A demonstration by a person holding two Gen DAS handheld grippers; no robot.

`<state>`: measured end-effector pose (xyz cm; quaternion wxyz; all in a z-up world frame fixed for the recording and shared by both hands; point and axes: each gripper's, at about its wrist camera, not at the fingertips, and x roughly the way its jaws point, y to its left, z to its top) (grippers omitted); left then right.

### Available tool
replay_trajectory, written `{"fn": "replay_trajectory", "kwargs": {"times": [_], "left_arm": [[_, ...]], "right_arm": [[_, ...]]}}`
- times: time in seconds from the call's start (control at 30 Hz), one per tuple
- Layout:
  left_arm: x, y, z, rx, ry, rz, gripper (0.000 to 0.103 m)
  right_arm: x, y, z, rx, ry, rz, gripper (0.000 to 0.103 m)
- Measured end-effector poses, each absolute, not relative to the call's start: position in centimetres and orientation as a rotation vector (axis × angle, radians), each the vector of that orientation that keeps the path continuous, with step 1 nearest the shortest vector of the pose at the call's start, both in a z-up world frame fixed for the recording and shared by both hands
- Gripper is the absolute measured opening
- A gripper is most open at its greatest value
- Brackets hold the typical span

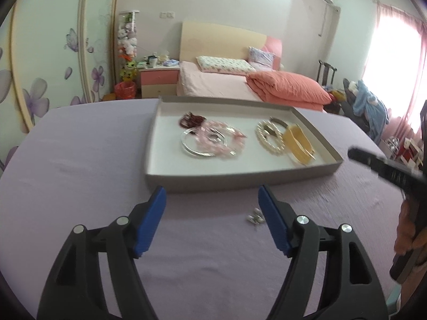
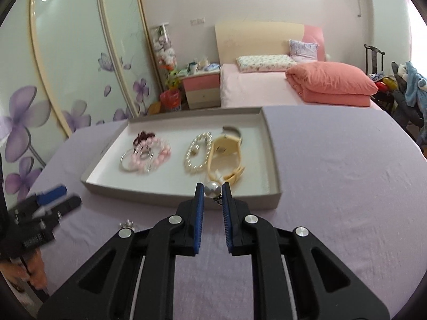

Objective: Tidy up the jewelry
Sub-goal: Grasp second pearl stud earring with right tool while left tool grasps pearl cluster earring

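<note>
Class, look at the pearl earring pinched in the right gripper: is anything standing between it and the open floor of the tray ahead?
Only the tray's near wall, low and right below the pearl earring in the right gripper. Just past the wall lies the yellow watch, crowding that spot; bare floor shows farther right.

I saw a pink bed [image 1: 213,85] with cream headboard [image 2: 256,37], floral wardrobe doors [image 2: 66,66], bright curtained window [image 1: 395,61], pink nightstand [image 1: 158,82].
</note>
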<state>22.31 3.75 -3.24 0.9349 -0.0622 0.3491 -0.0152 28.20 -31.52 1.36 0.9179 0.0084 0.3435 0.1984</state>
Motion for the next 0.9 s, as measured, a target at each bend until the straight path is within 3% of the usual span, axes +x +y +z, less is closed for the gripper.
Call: {"fn": "replay_trajectory", "kwargs": {"times": [0.67, 0.83, 0.87, 0.9], "left_arm": [[25.0, -2.4, -7.5, -0.039, 0.872, -0.046, 0.072], [26.4, -3.2, -8.2, -0.016, 0.912, -0.018, 0.056], [26.6, -3.3, -8.2, -0.003, 0.912, 0.001, 0.047], [26.6, -3.2, -8.2, -0.004, 0.909, -0.001, 0.029]], "right_arm": [[29.1, -32.4, 0.8, 0.044, 0.707, 0.404, 0.014], [29.2, -32.2, 0.8, 0.043, 0.707, 0.418, 0.014], [29.1, -32.3, 0.8, 0.043, 0.707, 0.421, 0.014], [29.1, -32.2, 0.8, 0.043, 0.707, 0.422, 0.014]]}}
